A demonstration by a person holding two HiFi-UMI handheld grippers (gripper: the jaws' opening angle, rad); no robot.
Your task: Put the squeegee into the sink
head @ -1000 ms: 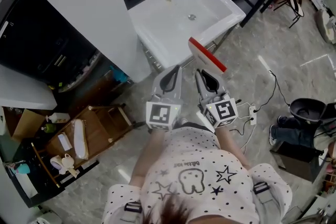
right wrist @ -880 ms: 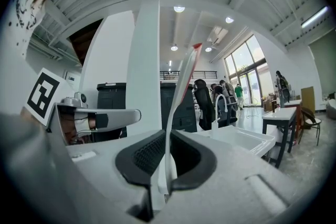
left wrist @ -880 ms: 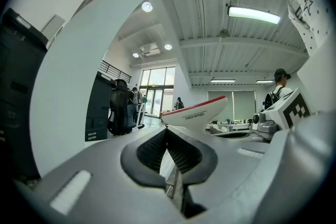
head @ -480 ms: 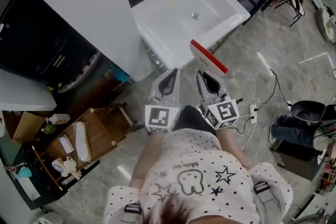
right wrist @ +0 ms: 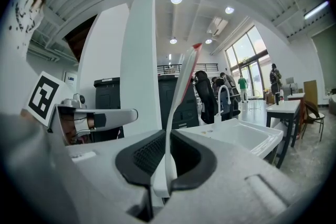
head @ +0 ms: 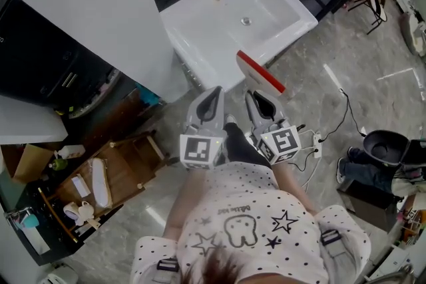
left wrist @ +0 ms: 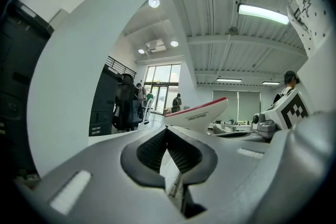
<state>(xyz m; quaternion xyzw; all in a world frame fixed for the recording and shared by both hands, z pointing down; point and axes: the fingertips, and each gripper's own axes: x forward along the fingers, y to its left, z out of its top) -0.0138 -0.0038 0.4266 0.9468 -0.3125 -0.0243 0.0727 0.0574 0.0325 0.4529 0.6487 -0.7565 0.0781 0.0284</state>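
- Where the grey marbled floor (head: 346,56) runs from the near edge to the far right, it is the largest surface in the head view.
- To the far left stands a tall white partition wall (head: 86,3), with dark cabinets on its left side.
- Just right of that wall sits the white rectangular ceramic sink (head: 193,43), its basin bare around a metal drain and a curved white tap at its far rim; the right gripper view shows it (right wrist: 247,136) ahead and to the right.
- At the near edge is the person in a white star-printed shirt (head: 239,223), arms reaching toward the sink.
- A brown wooden trolley (head: 126,163) carrying small items stands at the near left.
- The grey left gripper (head: 212,103) points at the sink's near rim; in its own view the black ribbed pads (left wrist: 181,152) meet at their tips with nothing between them (left wrist: 167,134).
- The grey right gripper (head: 256,102) lies just beside it, to the right, its jaws (right wrist: 167,165) clamped on the squeegee's thin white body.
- The flat white plastic squeegee with a red edge strip (head: 261,72) stands edge-up from those jaws (right wrist: 178,107), red end farthest out, over the floor just short of the sink's near rim and outside the basin; the left gripper view shows it to the right (left wrist: 199,113).
- A white power strip (head: 313,143) with black cables lies on the floor at the near right.
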